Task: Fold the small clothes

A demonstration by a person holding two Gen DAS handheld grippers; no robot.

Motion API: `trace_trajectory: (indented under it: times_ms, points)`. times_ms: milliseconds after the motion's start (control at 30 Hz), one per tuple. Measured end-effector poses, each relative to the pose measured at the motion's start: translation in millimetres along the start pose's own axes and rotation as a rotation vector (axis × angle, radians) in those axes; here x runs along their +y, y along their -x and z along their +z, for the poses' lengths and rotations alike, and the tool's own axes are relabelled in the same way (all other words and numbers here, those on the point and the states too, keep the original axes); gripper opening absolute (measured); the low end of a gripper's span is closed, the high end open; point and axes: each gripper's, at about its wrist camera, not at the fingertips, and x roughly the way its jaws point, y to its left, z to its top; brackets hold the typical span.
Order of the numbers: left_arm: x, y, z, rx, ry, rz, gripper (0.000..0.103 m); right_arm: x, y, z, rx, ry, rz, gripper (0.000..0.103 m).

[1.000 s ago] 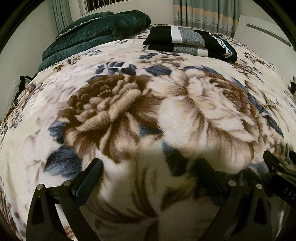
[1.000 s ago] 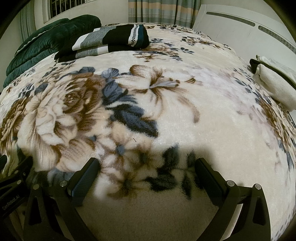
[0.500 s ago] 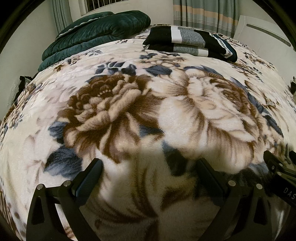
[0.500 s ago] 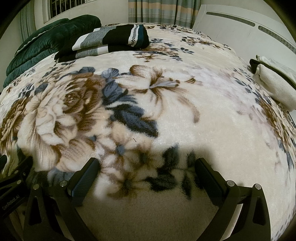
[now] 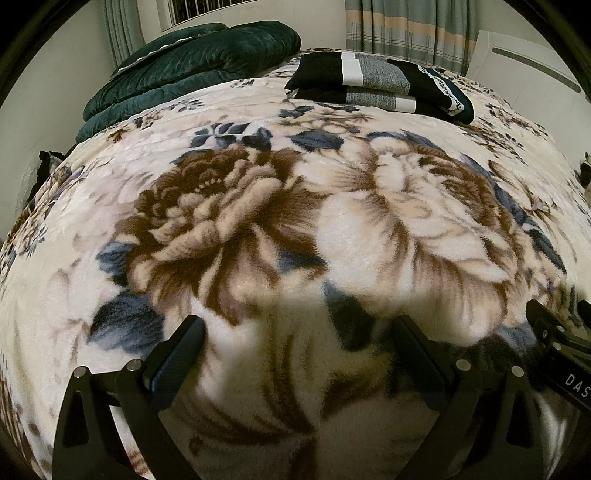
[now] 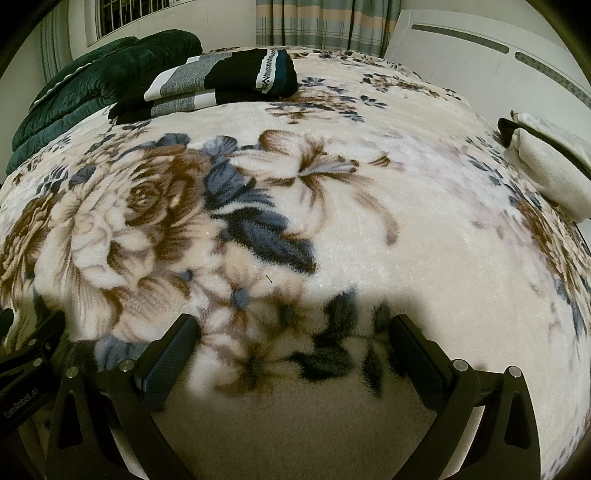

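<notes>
A folded black garment (image 5: 380,86) with white and grey stripes lies at the far end of the bed, also visible in the right wrist view as the black garment (image 6: 221,81). A folded white cloth (image 6: 546,166) rests at the bed's right edge. My left gripper (image 5: 295,332) hovers low over the floral blanket (image 5: 258,221), open, nothing between its fingers. My right gripper (image 6: 291,328) is likewise open and empty above the floral blanket (image 6: 369,240). Each gripper's body shows at the edge of the other's view. Both are far from the garments.
A dark green quilt (image 5: 192,70) is piled at the far left of the bed. Curtains (image 5: 406,29) and a white unit (image 6: 480,55) stand behind the bed. The grippers' shadows fall on the blanket near them.
</notes>
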Motion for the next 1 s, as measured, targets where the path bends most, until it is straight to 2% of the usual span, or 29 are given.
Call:
trace_trajectory:
  times_ms: [1000]
  points:
    - [-1.6,-2.8,1.1,0.001,0.0,0.0,0.103,-0.4,0.5,2.3,0.007,-0.001,0.001,0.103]
